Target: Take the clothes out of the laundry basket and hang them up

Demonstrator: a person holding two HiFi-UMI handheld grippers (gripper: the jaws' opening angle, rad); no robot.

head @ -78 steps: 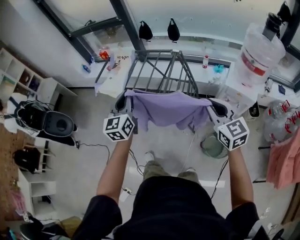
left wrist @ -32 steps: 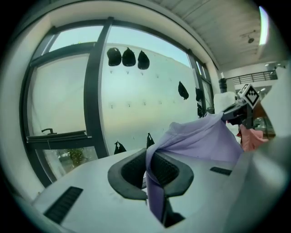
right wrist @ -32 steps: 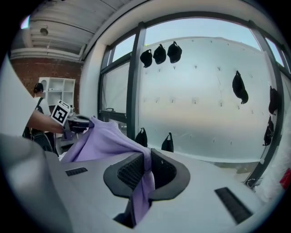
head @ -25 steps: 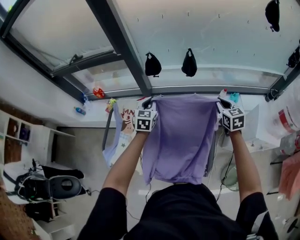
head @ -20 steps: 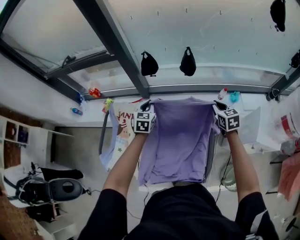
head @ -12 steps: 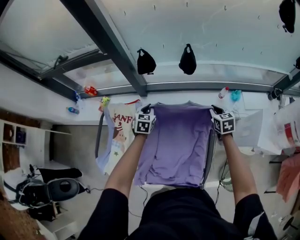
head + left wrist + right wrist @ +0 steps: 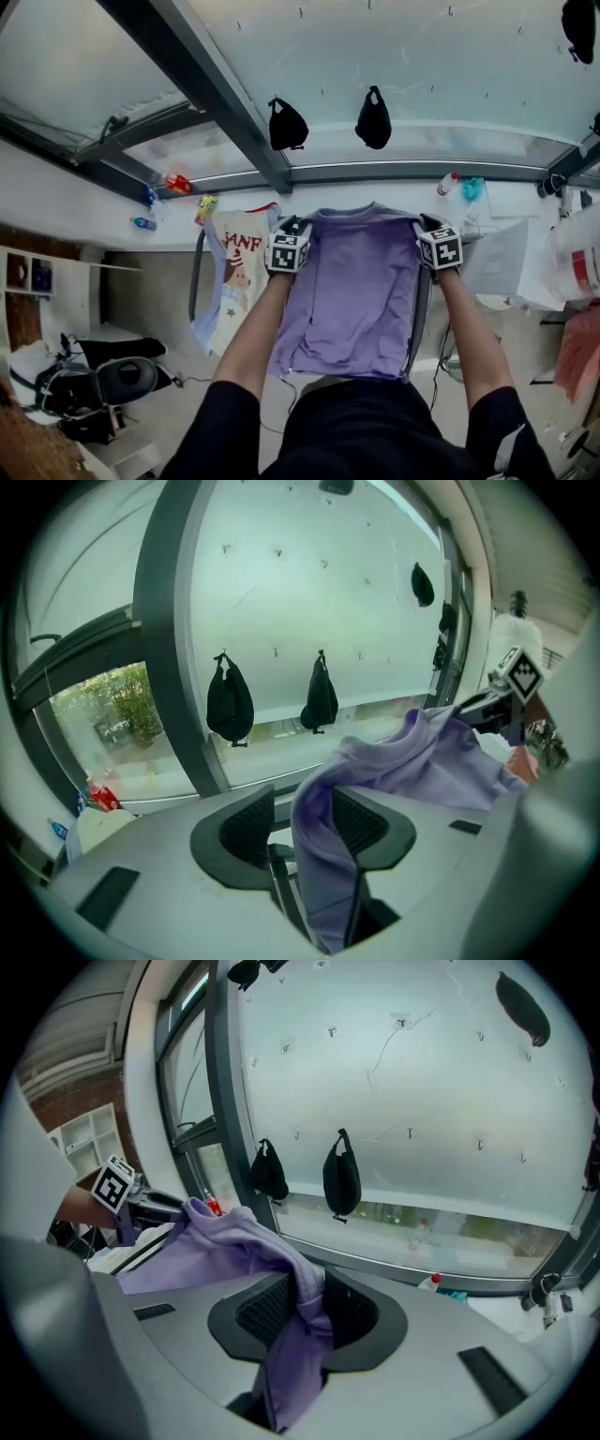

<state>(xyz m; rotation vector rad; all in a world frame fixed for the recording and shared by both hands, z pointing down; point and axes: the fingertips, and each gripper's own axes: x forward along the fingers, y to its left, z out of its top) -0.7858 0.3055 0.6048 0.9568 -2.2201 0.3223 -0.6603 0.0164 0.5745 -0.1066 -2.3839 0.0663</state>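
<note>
Your left gripper has just swung its jaws wide, and the lilac cotton T-shirt merely drapes between them against one pad; your right gripper has been easing open too, yet its narrow gap is packed with the shirt's other shoulder, pinched from both sides. The shirt lies spread over the grey metal drying rack, just beside a white printed child's top hanging there. Beyond, the white window ledge carries a small red-capped bottle, and two black pouches hang before the frosted window pane
</note>
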